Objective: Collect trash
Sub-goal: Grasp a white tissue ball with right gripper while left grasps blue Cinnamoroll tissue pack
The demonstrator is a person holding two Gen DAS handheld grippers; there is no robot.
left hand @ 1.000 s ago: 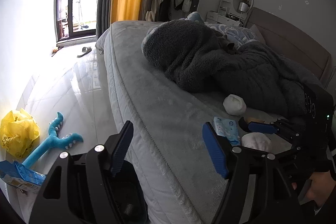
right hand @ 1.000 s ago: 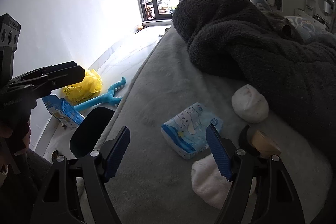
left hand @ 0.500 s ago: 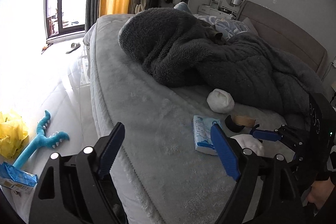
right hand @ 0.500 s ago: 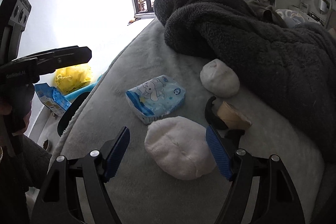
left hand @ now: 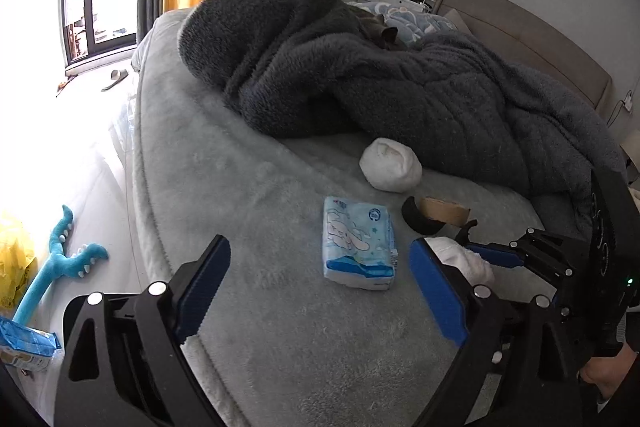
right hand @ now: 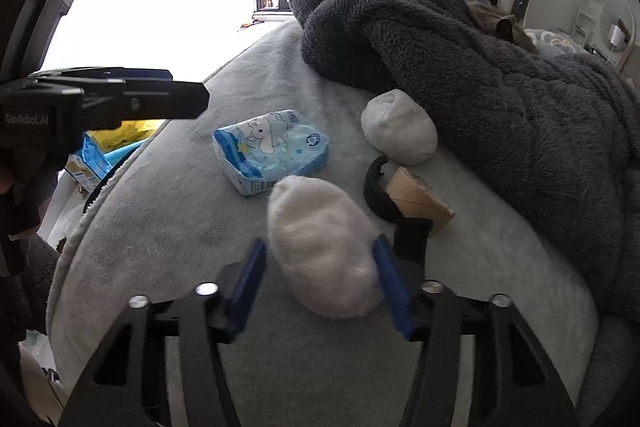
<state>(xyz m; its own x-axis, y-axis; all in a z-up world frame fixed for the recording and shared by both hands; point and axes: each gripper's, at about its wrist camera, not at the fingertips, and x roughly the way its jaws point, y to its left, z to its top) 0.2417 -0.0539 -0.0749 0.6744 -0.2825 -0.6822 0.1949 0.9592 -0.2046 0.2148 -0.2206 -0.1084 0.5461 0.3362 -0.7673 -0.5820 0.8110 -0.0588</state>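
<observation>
two white crumpled wads lie on the grey bed: the nearer wad just beside a blue tissue pack, the farther wad against the dark blanket. a cardboard tube with a black band lies between the two wads.

Dark fleece blanket on bed, blue toy on floor

From my left wrist view, the nearer white wad is mostly hidden behind my own right-hand blue finger. The yellow bag and blue snack packet are cut by the left edge. In my right wrist view, blanket hides the bed beyond; the packet's print is too small to read.
</observation>
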